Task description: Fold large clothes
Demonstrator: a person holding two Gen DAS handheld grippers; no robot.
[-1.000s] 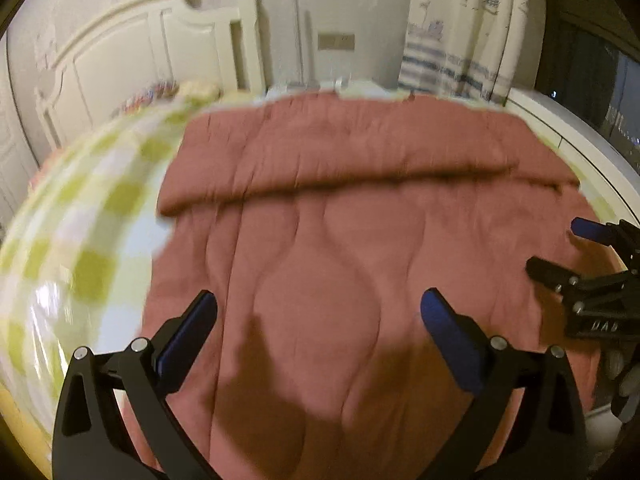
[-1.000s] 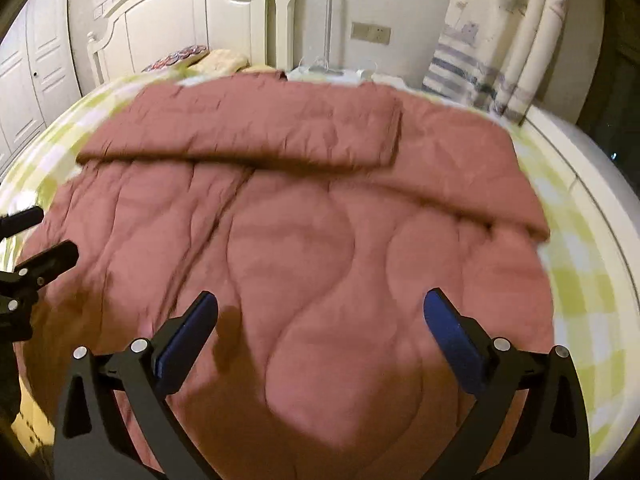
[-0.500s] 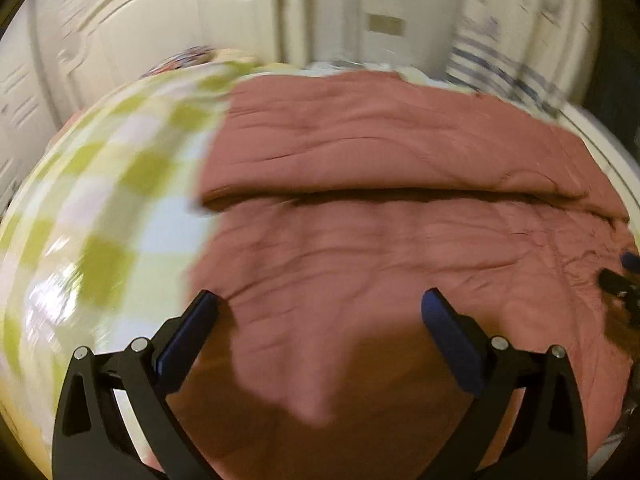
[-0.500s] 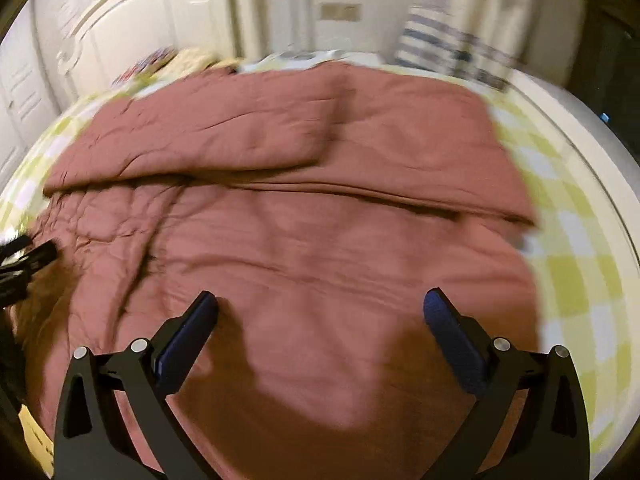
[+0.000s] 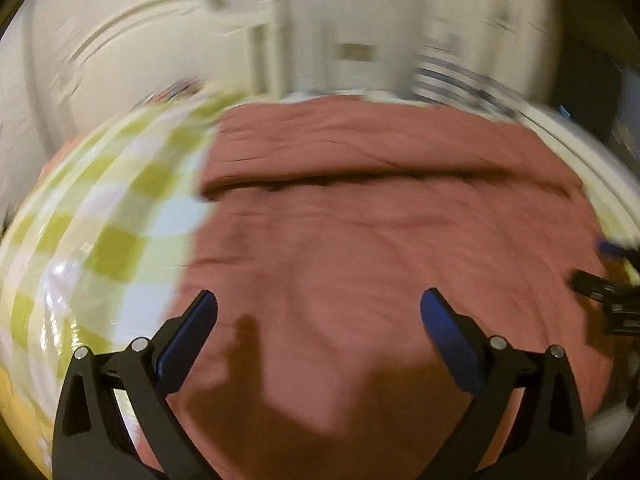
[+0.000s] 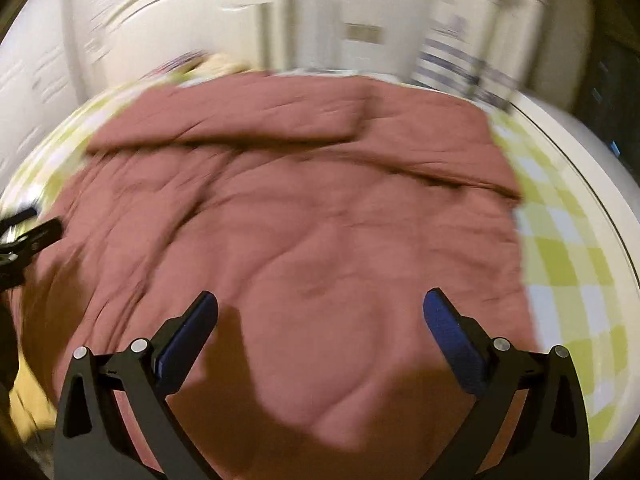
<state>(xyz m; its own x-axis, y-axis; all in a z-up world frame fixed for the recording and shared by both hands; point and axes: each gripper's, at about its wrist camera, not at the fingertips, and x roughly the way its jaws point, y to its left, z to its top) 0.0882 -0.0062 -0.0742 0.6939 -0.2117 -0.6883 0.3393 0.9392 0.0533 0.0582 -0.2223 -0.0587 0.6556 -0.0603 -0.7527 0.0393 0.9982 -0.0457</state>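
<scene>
Quilt (image 5: 380, 248), reddish-brown and padded, spread across bed (image 5: 100, 240) with its far edge already turned back toward the near side in a thick band, leaving checked sheet bare at both sides. Left claw (image 5: 319, 308) hanging above quilt's near left portion, spread wide and gripping nothing; right claw (image 6: 321, 308) likewise gaping and empty over near right portion. Each visible at the edge of the other's view, well apart. Both views smeared with blur, so seams and corners hard to read; white headboard (image 6: 180, 8) and striped curtain (image 6: 460, 64) beyond the bed only rough shapes. Likely next step: taking hold of the near edge or corners for another fold. Risks from here, as judgement only: pinching just the top layer of thick padding, so fabric slips free partway through a lift; grabbing at uneven spots left and right, giving a skewed fold; dragging the already folded band out of line if the quilt gets pulled rather than raised; catching the sheet beneath along with the quilt near the left margin, where quilt edge and sheet meet close to the left claw's finger (image 5: 188, 336).
</scene>
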